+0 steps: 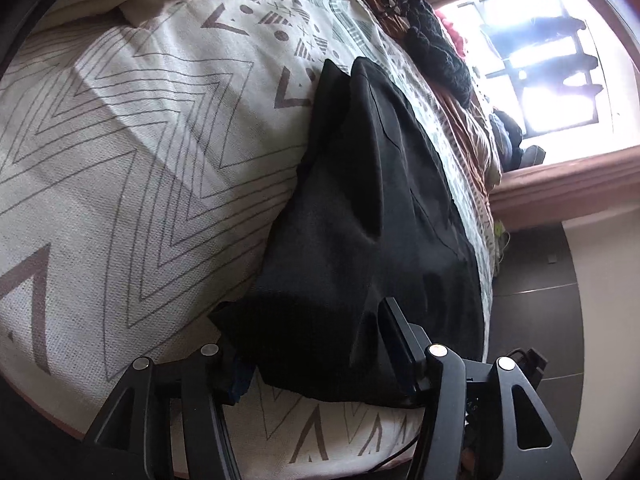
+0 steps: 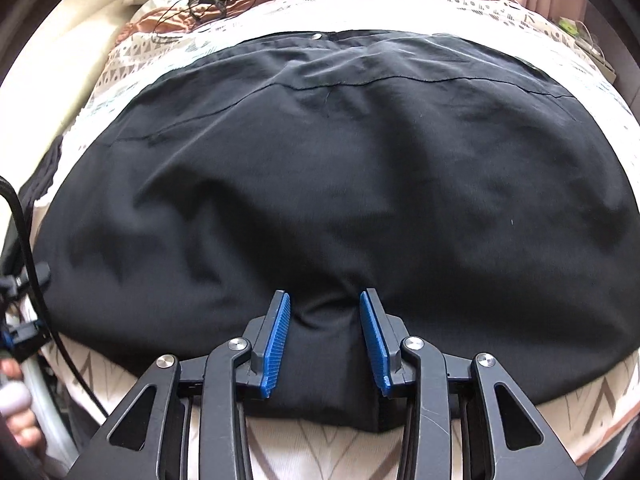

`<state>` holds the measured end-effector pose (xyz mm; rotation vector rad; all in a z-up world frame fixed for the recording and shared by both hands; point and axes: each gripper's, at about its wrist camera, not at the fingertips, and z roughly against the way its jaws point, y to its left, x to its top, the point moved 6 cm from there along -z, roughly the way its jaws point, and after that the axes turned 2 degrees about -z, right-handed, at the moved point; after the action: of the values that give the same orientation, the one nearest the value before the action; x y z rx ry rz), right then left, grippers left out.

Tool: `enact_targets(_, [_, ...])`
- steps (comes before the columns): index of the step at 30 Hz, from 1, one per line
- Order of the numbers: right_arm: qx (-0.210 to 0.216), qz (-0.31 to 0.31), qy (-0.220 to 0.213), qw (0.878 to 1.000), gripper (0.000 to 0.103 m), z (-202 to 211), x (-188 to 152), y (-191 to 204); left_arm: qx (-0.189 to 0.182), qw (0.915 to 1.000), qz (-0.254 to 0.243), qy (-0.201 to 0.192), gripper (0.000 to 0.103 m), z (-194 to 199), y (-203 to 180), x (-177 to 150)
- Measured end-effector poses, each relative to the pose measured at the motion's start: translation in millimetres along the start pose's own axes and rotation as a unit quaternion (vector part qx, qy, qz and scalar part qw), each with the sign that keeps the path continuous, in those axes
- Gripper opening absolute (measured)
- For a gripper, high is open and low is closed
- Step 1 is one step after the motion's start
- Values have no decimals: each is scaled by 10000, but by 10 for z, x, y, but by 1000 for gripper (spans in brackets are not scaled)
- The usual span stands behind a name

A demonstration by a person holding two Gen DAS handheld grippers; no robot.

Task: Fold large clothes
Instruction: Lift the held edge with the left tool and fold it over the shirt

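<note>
A large black garment (image 2: pixel 320 160) lies spread across a bed covered by a cream bedspread (image 1: pixel 120 160) with grey zigzag lines. In the right wrist view, my right gripper (image 2: pixel 324 300) stands at the garment's near edge. Its blue pads (image 2: pixel 276 340) squeeze a bunched fold of the black cloth. In the left wrist view the garment (image 1: pixel 360 200) runs away from me as a long dark strip. My left gripper (image 1: pixel 312 332) is at its near end, jaws apart, with cloth draped loosely between them. The cloth hides most of the left finger.
A dark knitted piece (image 1: pixel 436 52) and a rust-coloured quilt (image 2: pixel 180 20) with a tangled cable lie at the far side of the bed. A bright window (image 1: pixel 540 60) and dark floor tiles (image 1: pixel 540 320) are on the right. A person's hand (image 2: pixel 16 400) and a black cable (image 2: pixel 24 240) show at the left.
</note>
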<state>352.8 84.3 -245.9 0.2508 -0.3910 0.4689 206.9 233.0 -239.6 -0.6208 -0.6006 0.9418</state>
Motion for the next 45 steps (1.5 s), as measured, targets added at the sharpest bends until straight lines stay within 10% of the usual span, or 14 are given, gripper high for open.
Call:
enact_targets(31, [15,-165,17,9999,1,-784,1834,-48,-195,9953,940,-87,28,-128,149,238])
enact_targets(45, [893,-318,-150,9954,23,-92,1525,-79,-1059,9932,363,-318,17,251,-575,327])
